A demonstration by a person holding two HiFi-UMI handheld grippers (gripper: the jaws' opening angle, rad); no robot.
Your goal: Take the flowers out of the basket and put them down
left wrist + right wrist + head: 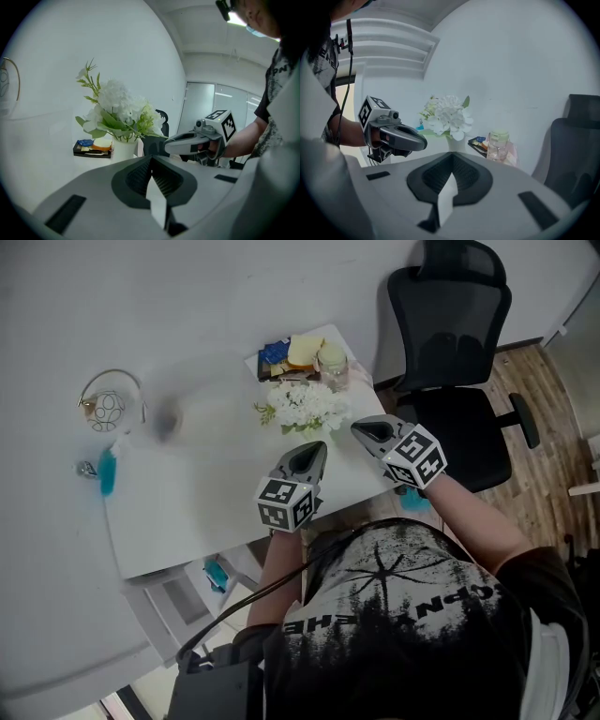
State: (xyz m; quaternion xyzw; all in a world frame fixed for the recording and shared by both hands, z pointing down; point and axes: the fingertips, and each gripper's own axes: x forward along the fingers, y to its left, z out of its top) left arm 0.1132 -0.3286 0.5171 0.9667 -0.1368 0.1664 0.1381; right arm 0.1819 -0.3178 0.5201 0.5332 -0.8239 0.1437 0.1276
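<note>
Both shut and empty: left gripper (317, 448) and right gripper (361, 430) hover by flowers (302, 404) on the table (187, 502). Pre-grab or just set down, dunno.

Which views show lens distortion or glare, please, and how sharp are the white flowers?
Left gripper view: fisheye bending, dark corners, glare from a bright ceiling lamp at top right, white flower bunch with green leaves sharp. Right gripper view: same bending and corners, little glare, flowers slightly softer. Head view: even, soft light.
</note>
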